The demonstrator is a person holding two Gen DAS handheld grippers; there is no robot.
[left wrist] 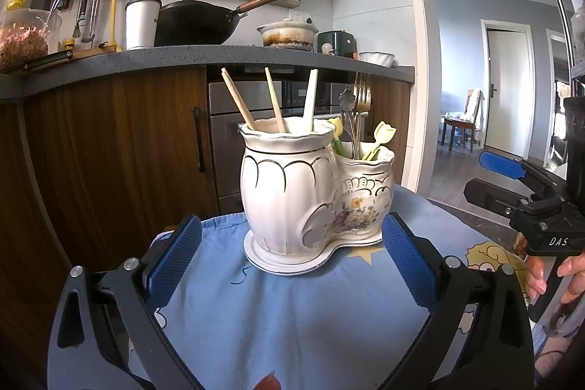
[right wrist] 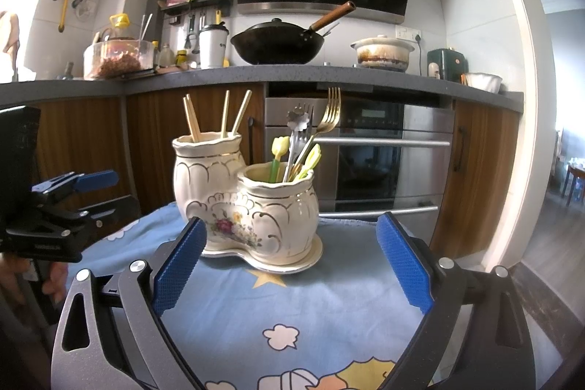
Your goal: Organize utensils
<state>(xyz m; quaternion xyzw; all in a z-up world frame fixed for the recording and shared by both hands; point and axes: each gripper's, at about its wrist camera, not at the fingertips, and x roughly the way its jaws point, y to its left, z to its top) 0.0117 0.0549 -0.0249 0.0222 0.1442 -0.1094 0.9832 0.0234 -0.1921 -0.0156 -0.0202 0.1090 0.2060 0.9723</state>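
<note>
Our left gripper (left wrist: 290, 262) and right gripper (right wrist: 292, 262) gape wide, empty. The white two-pot ceramic holder (left wrist: 310, 196) (chopsticks (left wrist: 274, 99), gold fork (right wrist: 329, 114) inside) stands on blue cloth (right wrist: 292, 309)

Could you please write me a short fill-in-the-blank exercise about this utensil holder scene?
1. The chopsticks stand in the ____ compartment of the ceramic holder.
2. The gold fork stands in the ____ compartment.
3. The left gripper and the right gripper both have their jaws ____.

Missing words: taller; shorter; open

table (right wrist: 365, 236) | blue cloth (right wrist: 292, 309) | ceramic utensil holder (right wrist: 252, 207) on cloth
</note>
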